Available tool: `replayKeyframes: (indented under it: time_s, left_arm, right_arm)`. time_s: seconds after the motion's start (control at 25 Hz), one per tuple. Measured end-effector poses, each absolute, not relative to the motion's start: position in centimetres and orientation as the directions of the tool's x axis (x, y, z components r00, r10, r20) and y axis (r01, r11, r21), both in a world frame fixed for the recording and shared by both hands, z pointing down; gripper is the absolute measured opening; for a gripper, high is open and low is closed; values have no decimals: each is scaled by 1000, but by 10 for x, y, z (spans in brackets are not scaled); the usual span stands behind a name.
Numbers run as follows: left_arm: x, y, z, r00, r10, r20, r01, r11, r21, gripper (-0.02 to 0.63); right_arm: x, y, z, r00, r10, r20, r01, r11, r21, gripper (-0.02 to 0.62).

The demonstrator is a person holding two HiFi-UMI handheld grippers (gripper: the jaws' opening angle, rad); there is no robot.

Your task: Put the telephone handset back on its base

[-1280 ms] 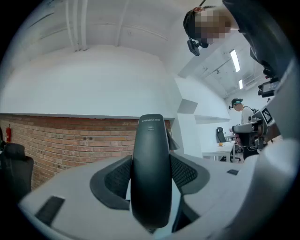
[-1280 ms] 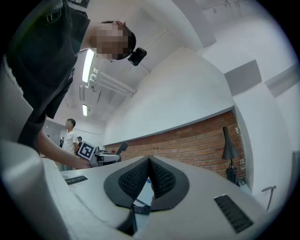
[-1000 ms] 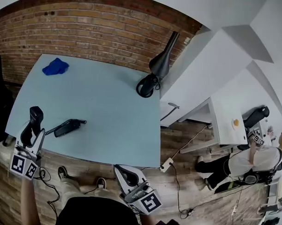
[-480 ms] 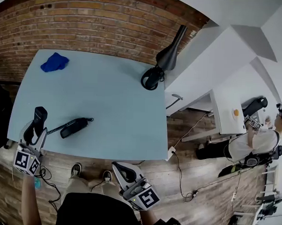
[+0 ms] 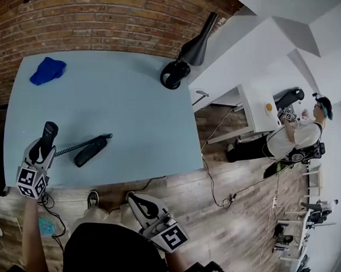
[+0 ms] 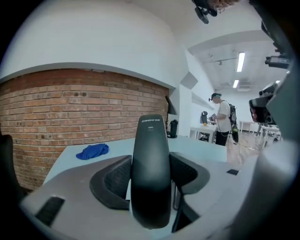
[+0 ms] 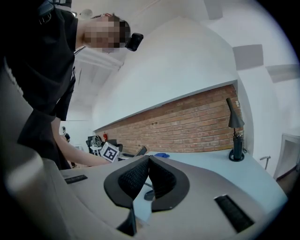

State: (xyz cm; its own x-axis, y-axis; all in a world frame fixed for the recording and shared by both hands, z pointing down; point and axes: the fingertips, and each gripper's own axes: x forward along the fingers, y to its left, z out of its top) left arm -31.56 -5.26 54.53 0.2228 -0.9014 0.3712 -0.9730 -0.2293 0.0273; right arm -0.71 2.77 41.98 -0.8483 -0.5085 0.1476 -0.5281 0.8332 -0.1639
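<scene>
Currently the left claw (image 5: pixel 41 151) grips the slim black plastic telephone handset (image 5: pixel 47 135) upright over the pale blue table's (image 5: pixel 133 98) near-left edge. The right claw (image 5: pixel 137 203) hangs closed and empty. The next move is probably rightward, lowering it onto the oblong black corded base (image 5: pixel 90 151).

- Head view: from above the near edge, looking steeply down on the whole pale blue rectangular bench (image 5: pixel 132 103).
- Left gripper view: from the near left corner, along the left tongs (image 6: pixel 150 171) toward the red brick wall (image 6: pixel 70 108); the black telephone handset (image 6: pixel 150 140) is very close.
- Right gripper view: from off the near edge, along the right tongs (image 7: pixel 147 161).
- Shared by all three: the wall and the crumpled blue cloth (image 5: pixel 47 70).
</scene>
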Motion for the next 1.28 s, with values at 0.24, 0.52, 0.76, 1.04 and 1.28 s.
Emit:
replayKeyframes:
  time_s: [0.24,0.52,0.76,1.04,1.28]
  left_arm:
    - [-298,-60,586,319,-793,519,-941,-329,76,275]
    - [-257,-65,635,365,-692,623,-920,-368,130,275]
    - [-220,-84,661,389,-626,676,-892,-439,108,275]
    - [-181,-102,690,387,-552,739,-875,-472,105,275]
    - [-169,-109,713,357,-505,786,-874,-477,91,275]
  right_arm:
    - [-27,49,429,-780,-604,163,-625,756,-195,18]
    - [-36,57,448,-731,-658,181,-682,693,-232,18]
    - [-8,58,453,-655,-731,194,-753,609,-248,18]
    - [32,60,461,-588,-781,211,-804,538,-252,18]
    - [56,55,465,-566,-794,221,-819,512,-259,18]
